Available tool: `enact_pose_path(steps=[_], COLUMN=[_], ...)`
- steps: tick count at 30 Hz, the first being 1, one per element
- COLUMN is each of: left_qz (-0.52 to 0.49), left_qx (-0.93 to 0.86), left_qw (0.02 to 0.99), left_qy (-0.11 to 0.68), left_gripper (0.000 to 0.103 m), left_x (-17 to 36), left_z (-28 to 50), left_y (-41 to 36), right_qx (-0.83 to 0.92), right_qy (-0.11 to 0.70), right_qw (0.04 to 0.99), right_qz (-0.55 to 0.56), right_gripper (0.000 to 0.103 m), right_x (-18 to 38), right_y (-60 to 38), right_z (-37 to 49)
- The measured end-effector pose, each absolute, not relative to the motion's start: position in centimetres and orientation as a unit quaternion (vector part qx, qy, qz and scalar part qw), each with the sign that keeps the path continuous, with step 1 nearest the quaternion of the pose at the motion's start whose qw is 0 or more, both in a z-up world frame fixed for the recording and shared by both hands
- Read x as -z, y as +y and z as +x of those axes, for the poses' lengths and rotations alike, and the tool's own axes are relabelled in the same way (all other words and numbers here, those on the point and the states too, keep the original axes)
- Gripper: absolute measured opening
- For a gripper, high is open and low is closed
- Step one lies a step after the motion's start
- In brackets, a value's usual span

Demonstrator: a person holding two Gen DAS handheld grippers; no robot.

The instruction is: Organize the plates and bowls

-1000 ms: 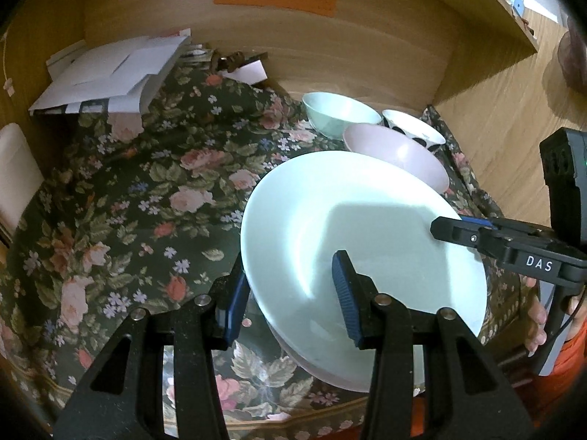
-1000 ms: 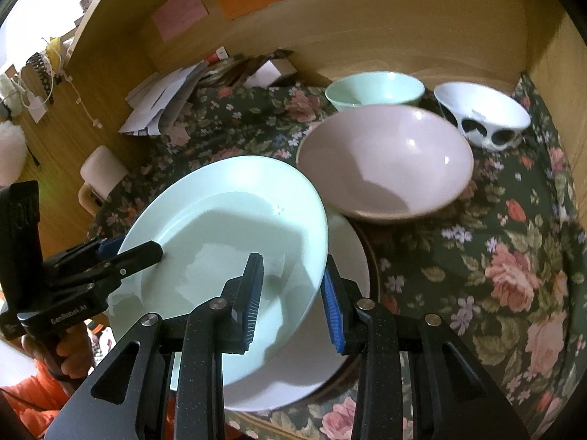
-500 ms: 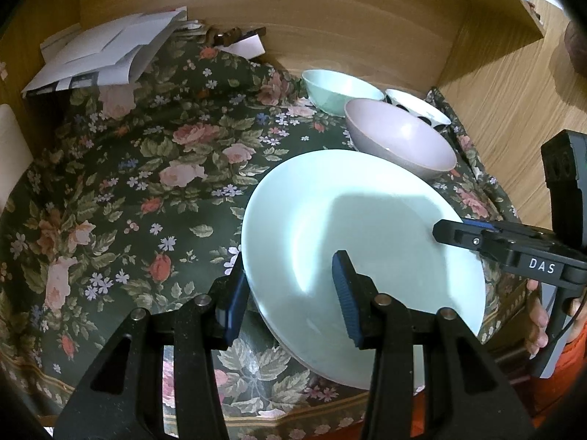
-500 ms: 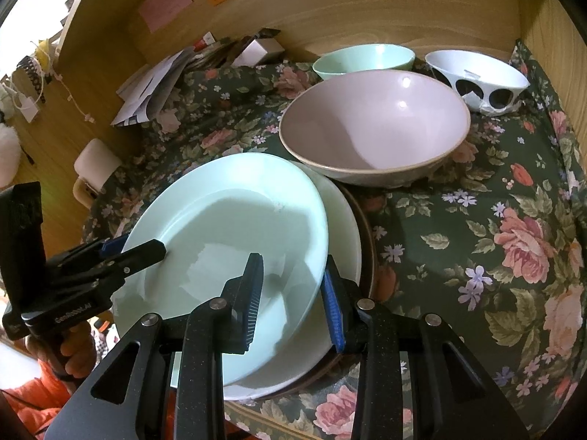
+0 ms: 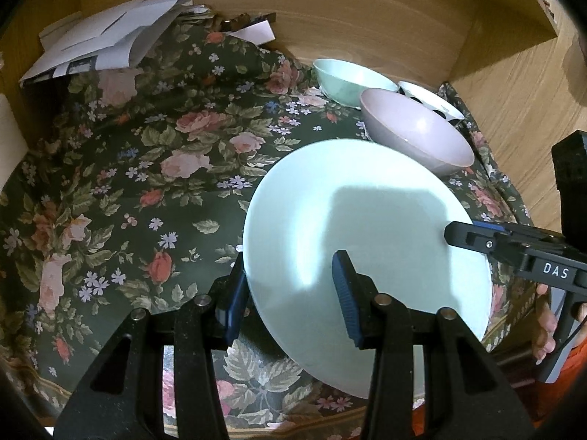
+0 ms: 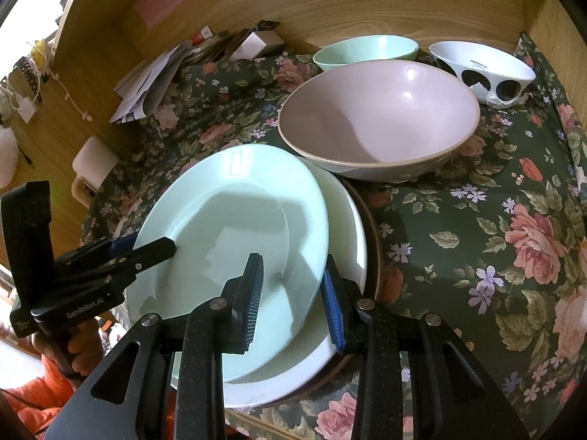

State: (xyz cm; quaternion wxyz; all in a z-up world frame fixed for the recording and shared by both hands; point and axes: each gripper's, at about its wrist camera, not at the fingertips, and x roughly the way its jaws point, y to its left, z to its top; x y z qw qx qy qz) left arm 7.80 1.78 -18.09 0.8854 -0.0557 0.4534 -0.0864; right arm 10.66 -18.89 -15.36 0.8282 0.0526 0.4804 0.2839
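A pale green plate (image 5: 367, 227) (image 6: 234, 234) is held by both grippers just above a white plate (image 6: 345, 242), which lies on a dark brown plate (image 6: 372, 242). My left gripper (image 5: 290, 293) is shut on the green plate's left rim; it shows in the right wrist view (image 6: 146, 249). My right gripper (image 6: 293, 293) is shut on its right rim; it shows in the left wrist view (image 5: 473, 238). Behind stand a large pink bowl (image 6: 378, 124) (image 5: 414, 132), a green bowl (image 6: 367, 51) (image 5: 348, 80) and a white bowl with black dots (image 6: 480, 69) (image 5: 429, 102).
A floral cloth (image 5: 128, 183) (image 6: 495, 201) covers the table. Loose papers (image 5: 106, 44) (image 6: 150, 77) and a small box (image 6: 256, 44) lie at the back left. Wooden walls (image 5: 367, 18) (image 6: 367, 0) close the back and right side.
Both grippers have lowered the green plate toward the stacked plates and drawn nearer the table. The grip on the plate has not changed.
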Motion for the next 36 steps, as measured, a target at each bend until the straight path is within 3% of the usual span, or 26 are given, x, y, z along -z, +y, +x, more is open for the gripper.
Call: enact_pose_path(steps=[20,28,33,36], left_qz=[-0.022,-0.012,-0.007,-0.007], left_qx=[0.077,0.076,0.082,0.09], left_qw=[0.9,0.923,0.93,0.928], left_qy=[0.429,0.378,0.359,0.36], left_gripper=[0.046,0.068,0.077,0.08], left_x=[16.0,12.1,10.6,10.3], left_z=[8.2,9.4,11.0,12.1], left_y=[1.4,0.5,-0.8,-1.7], right_qx=[-0.275,-0.234,-0.213,-0.199], right_qy=[0.468,0.429,0.399,0.382], right_qw=[0.838,0.871,0.891,0.902], right_qz=[0.051,0.043,0.045,0.037], right_gripper=[0.027,0.039,0.05,0.05], right_x=[14.4,12.5,10.9,10.1], right_y=[-20.2,-22.2,-23.3,-23.7], right_z=[9.4,9.2,10.0,10.9])
